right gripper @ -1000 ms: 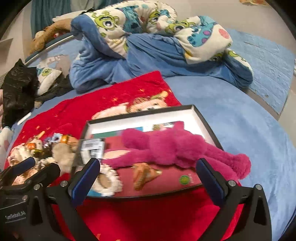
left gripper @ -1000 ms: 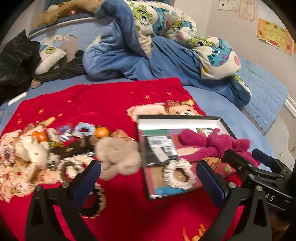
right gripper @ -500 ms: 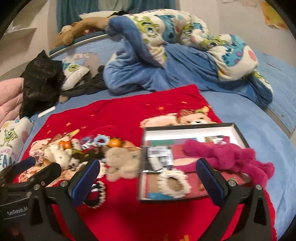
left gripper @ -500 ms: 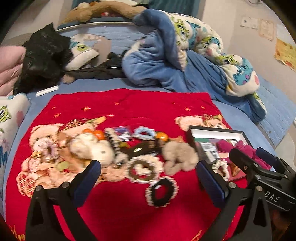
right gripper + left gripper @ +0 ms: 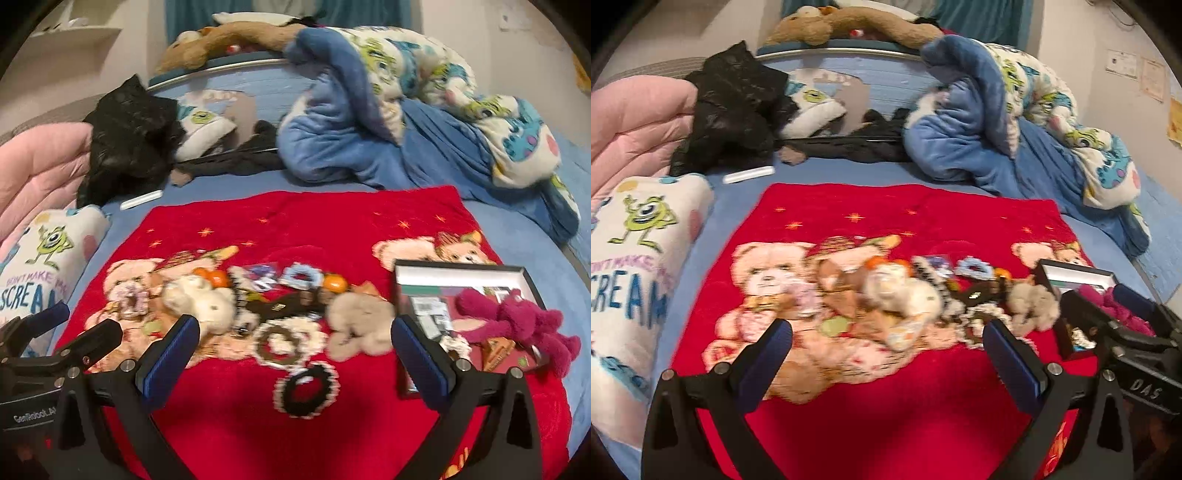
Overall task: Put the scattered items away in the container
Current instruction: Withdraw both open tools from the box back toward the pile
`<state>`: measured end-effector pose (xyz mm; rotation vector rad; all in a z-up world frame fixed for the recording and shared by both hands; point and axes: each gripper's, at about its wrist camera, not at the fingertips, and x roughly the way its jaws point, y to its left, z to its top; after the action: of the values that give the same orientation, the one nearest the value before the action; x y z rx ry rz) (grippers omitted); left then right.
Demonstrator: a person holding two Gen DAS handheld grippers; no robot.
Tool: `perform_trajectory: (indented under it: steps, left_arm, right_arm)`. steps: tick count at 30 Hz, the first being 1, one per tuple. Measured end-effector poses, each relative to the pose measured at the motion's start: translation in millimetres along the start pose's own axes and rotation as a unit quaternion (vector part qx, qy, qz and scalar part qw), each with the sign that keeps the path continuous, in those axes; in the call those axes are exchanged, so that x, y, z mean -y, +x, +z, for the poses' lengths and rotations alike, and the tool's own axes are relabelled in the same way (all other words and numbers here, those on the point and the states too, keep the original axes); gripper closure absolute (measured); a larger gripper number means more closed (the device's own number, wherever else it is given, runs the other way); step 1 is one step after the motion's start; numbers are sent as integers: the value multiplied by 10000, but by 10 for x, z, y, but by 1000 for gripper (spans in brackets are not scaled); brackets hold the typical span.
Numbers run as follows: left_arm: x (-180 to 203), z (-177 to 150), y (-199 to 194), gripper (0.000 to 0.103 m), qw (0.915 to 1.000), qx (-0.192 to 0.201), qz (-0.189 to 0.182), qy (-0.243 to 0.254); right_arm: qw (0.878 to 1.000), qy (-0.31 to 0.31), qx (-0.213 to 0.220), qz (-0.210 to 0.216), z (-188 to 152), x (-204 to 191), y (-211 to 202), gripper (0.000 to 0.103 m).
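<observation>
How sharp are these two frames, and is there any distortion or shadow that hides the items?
Left wrist: motion blur smears the plush pile and box; the left tool stays crisp. Right wrist: milder blur, black scrunchie and pink plush readable. Both: fisheye bends the bed edges, dark vignette corners, soft shadow on the red blanket near the tools.
</observation>
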<state>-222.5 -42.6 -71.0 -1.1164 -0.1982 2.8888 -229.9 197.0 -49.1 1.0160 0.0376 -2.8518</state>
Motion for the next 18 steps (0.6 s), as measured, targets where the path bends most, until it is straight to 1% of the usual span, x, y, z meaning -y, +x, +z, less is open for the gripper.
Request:
perform_trajectory:
  steps: [5, 9, 14, 18]
  left_arm:
    - [-242, 57, -128, 0, 9998, 71, 147, 88]
    - [-351, 40, -132, 0, 9999, 95, 121, 32]
    - [-367, -127, 60, 0, 9997, 62, 209, 97]
    - [-373, -318, 232, 0, 9996, 85, 228, 114]
  right_arm:
    - [9998, -19, 97, 179, 80, -326, -127, 0]
    - [9994, -227, 216, 143, 127, -509, -168, 0]
    - [9992, -204, 281, 206, 112, -541, -50, 0]
    - [9988, -116, 305, 364, -24, -501, 111, 0]
